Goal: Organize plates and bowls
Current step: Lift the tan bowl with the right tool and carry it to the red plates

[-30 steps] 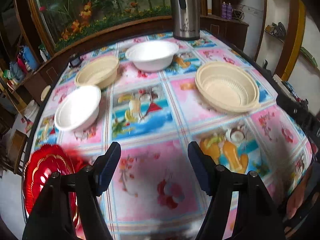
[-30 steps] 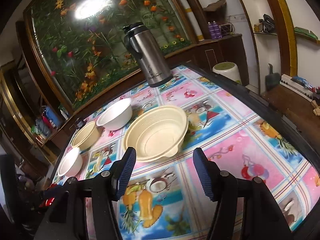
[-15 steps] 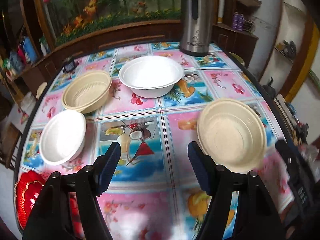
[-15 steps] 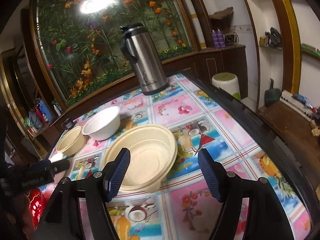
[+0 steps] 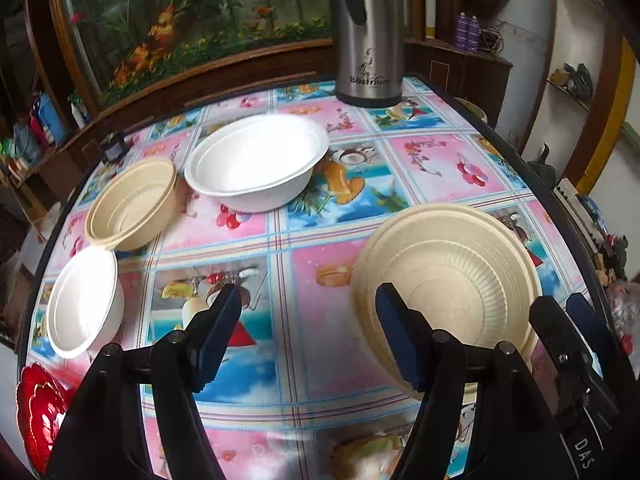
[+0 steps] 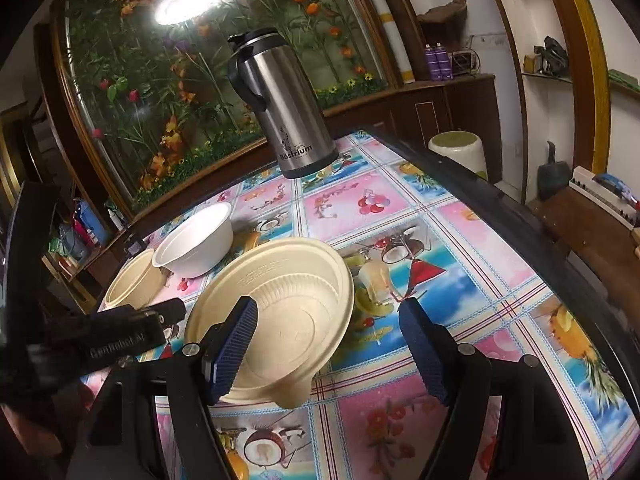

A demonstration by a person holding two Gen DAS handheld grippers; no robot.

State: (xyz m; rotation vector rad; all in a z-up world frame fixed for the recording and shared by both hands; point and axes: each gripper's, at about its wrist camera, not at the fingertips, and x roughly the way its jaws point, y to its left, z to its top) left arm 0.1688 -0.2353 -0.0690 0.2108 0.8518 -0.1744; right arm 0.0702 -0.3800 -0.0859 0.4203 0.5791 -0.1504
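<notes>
A large beige bowl (image 5: pixel 448 292) (image 6: pixel 280 308) stands on the flowered tablecloth (image 5: pixel 320 216). My left gripper (image 5: pixel 310 336) is open and empty, its right finger just at the bowl's near left rim. My right gripper (image 6: pixel 328 348) hovers over the bowl's right side. Its jaws are opening, the left finger above the bowl's inside, the right one over the cloth, and the pads do not press the rim between them. Farther back lie a large white bowl (image 5: pixel 256 164) (image 6: pixel 196 240), a small beige bowl (image 5: pixel 132 204) (image 6: pixel 132 280) and a small white bowl (image 5: pixel 84 304).
A steel thermos (image 5: pixel 368 32) (image 6: pixel 288 108) stands at the table's far edge. A red plate (image 5: pixel 36 408) lies at the near left corner. The dark table rim (image 6: pixel 520 216) runs along the right, with a stool (image 6: pixel 456 152) beyond it.
Both grippers have moved forward to the large beige bowl, which now sits close to their fingers. The right gripper's jaws stand wider. The bowls have not moved.
</notes>
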